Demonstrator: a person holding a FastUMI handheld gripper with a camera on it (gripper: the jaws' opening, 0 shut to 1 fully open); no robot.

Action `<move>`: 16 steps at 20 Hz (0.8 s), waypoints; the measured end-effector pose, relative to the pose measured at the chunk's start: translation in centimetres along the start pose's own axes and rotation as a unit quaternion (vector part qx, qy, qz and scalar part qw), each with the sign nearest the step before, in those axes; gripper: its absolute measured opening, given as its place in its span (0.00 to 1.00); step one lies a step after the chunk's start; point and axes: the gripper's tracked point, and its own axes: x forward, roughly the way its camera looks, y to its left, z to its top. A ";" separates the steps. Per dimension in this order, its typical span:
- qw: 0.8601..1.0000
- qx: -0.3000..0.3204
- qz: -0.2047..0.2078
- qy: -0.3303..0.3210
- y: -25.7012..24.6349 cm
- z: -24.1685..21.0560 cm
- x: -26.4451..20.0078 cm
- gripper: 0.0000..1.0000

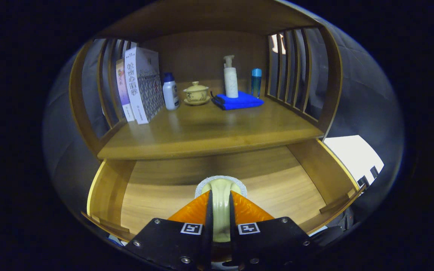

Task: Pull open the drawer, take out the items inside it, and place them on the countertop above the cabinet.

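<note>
Wooden cabinet (209,139) with slatted sides fills the booth ahead, its bench (209,128) carrying a row of things against the back panel: two boxes (141,84) standing upright at the left, a small white bottle (170,92) just beside them, a lidded cup on a saucer (196,93), and a folded blue cloth (238,101) with a pump bottle (230,77) standing on it. A blue-capped bottle (256,82) stands just right of the cloth.

Below the bench the drawer (307,169) is pulled well open, and its floor looks bare apart from what the gripper (220,197) holds. The fingers are closed on a pale, narrow item with a rounded end (220,187); it sits between them, its far end poking out just ahead of the tips, over the drawer floor. What it is I cannot tell.

Judging from here, the lift is the risky part. The item must rise past the front lip of the bench, and its protruding end could catch that edge and twist out of the grip. It looks smooth, so a thin pinch may let it slip. Setting down too deep on the bench could knock the cup or the pump bottle.

The gripper points forward and somewhat downward into the drawer, roughly centred on the cabinet, fingers level with each other.
</note>
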 end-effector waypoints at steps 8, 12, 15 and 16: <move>0.999 -0.026 -0.002 -0.045 0.4 4.7 -0.4 0.20; 0.997 -0.040 0.004 -0.058 1.3 7.4 1.0 0.20; 0.997 -0.039 0.008 -0.067 1.7 9.7 2.4 0.20; 0.997 -0.036 0.009 -0.070 1.8 10.5 2.8 0.20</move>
